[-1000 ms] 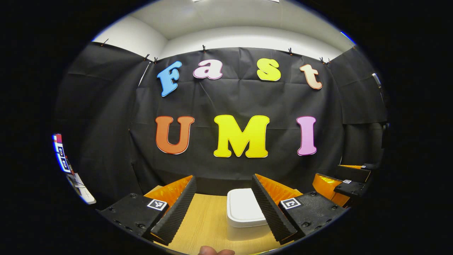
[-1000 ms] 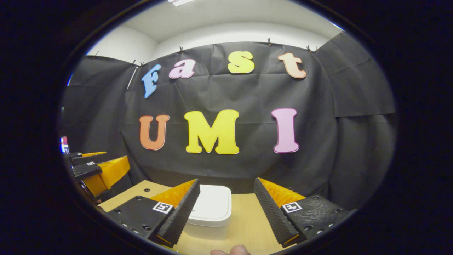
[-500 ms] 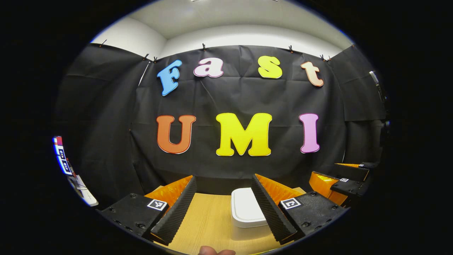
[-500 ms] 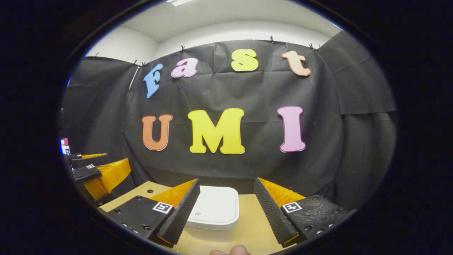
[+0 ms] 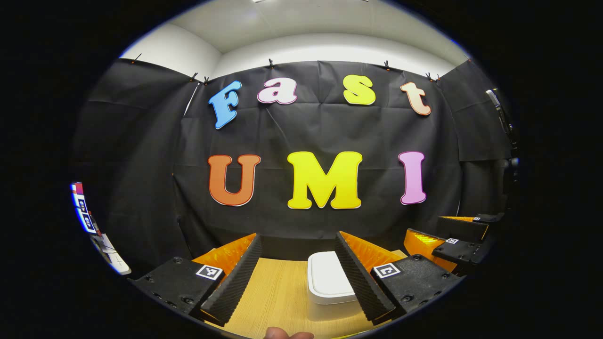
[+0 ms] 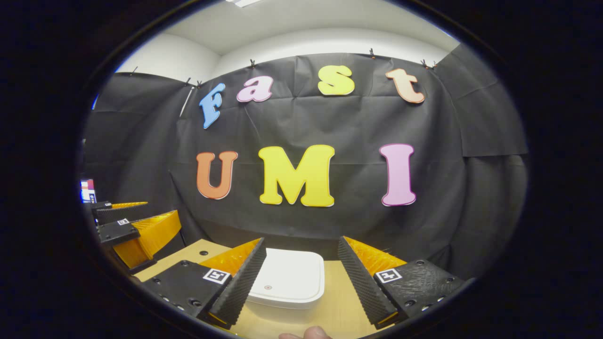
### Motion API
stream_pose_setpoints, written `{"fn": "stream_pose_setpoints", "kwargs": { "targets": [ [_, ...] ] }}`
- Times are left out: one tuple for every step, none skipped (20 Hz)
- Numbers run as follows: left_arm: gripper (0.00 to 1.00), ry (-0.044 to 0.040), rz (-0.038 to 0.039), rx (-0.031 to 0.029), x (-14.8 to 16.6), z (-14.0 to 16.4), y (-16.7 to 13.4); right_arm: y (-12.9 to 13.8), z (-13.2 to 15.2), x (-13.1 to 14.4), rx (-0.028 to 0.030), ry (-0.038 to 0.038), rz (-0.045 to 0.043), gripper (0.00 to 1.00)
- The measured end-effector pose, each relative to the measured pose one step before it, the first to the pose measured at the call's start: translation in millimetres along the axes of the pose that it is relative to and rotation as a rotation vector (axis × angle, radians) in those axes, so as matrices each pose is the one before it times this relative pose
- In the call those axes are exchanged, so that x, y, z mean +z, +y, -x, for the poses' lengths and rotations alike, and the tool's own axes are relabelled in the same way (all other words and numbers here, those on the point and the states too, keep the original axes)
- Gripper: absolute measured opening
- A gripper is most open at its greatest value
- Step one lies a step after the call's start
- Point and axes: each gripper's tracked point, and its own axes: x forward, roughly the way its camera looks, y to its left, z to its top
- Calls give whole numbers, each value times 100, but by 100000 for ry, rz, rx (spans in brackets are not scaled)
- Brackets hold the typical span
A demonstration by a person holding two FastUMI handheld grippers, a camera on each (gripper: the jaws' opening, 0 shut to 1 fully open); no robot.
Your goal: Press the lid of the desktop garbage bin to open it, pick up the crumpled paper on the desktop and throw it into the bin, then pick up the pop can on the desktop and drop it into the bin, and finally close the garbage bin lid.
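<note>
In the left gripper view, the left gripper (image 5: 297, 278) hangs above a pale wooden table (image 5: 278, 292) with its two fingers spread wide and nothing between them; the white bin (image 5: 327, 282) stands on the table ahead, its lid down and flat on top; the bin's right part is hidden behind the gripper's right finger, so it sits toward that finger rather than midway in the gap; the lid looks like a rounded rectangle whose longer side runs away from the camera toward the table's far edge and the black cloth wall (image 5: 141, 165); a fingertip of the person's hand (image 5: 287, 334) shows at the very bottom; the right gripper (image 5: 452, 240) shows farther off at the right, above the table's right side, its fingers apart with nothing held.

In the right gripper view, the right gripper (image 6: 301, 278) is likewise wide open and empty above the table (image 6: 337, 301); the bin (image 6: 289, 285) lies between its fingers, nearer the left one, which covers the bin's left edge; the lid is shut, level, with a small dot near its front middle; the bin is upright, its rounded top wider than in the other view, reaching back toward the table's far edge; a fingertip of the hand (image 6: 308, 333) shows at the bottom; the left gripper (image 6: 134, 228) is at the left, over the table's left corner, fingers apart and empty.
</note>
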Motion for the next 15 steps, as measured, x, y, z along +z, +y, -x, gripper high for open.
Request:
{"fn": "stream_pose_setpoints", "kwargs": {
  "targets": [
    [100,-88,-57,81,-33,-51,-56,180,-31,-22,691,212,86,96],
    [100,173,35,-34,6,-49,1,77,80,-40,517,67,248,96],
    [100,214,164,228,-104,-51,38,112,-20,24,482,90,521,96],
    [100,251,142,107,-66,29,55,136,2,-142,401,268,952,96],
    [100,226,99,75,-47,23,-60,79,-164,-119,341,493,812,96],
    [100,131,45,28,-5,20,-119,-28,-18,-143,141,375,-68,96],
    [100,2,26,-23,68,-48,13,27,48,33,308,145,-681,96],
    [100,-84,3,7,13,71,-65,-38,-132,-32,-47,-21,-490,96],
    [100,-78,105,55,-59,-32,-27,-115,35,85,-93,-138,-300,96],
    [100,105,232,126,-21,-4,85,-92,125,37,-105,-160,-30,96],
    [100,73,211,434,-1,-24,164,-26,-62,77,-54,-185,-43,96],
    [100,103,259,258,-152,-33,84,114,-139,-64,183,10,-99,96],
    [100,250,223,246,-73,-65,61,120,-106,-28,233,257,126,96],
    [100,153,140,283,-23,-68,85,74,146,-114,341,239,272,96],
    [100,39,38,143,-6,24,-1,136,-5,3,370,145,-16,95]
  ]
}}
